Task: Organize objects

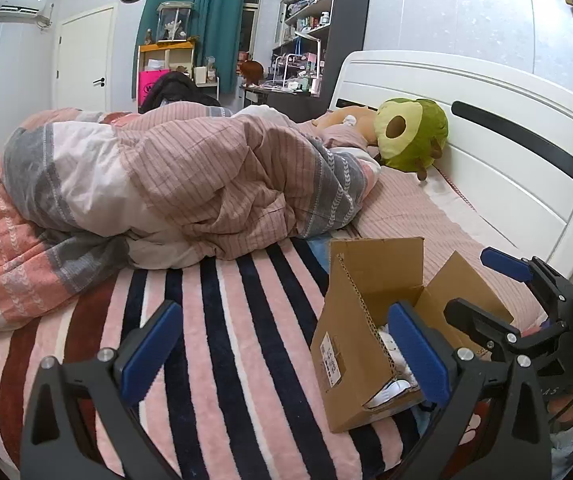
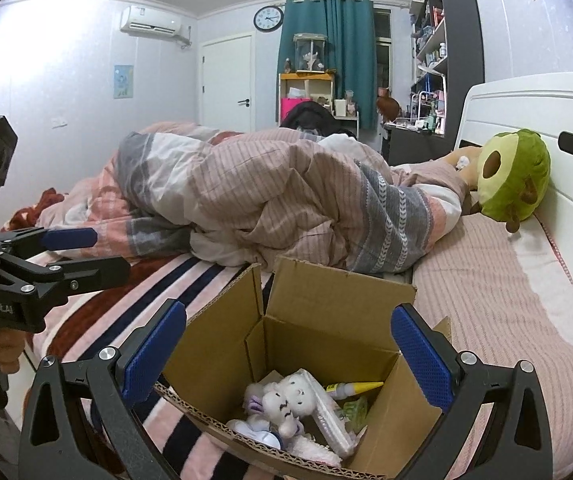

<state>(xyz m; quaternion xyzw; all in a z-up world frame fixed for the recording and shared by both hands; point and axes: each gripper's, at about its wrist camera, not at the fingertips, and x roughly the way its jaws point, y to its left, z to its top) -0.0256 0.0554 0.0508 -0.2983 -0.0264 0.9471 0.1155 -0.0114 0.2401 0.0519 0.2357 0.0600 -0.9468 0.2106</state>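
Left wrist view: the left tongs hang wide open and empty above a bed covered with a striped blanket. A cardboard box stands on the blanket at the lower right, flaps up, likely so that loose things can be dropped in from above. The right blue pad sits in front of the box's open top; whether it touches the cardboard cannot be told. The right tongs show at the right edge, also spread and holding nothing. A rumpled quilt lies heaped across the middle of the bed, and a green avocado pillow leans against the white headboard.

Right wrist view: the right tongs hover directly over the open box, fingers released and wide apart, gripping nothing. Inside the box lie a white plush toy, a yellow-tipped glue bottle and other small items too jumbled to name, so collecting seems well along. The left tongs reach in from the left, above the blanket and apart from the box, open and empty. The quilt and pillow lie beyond.
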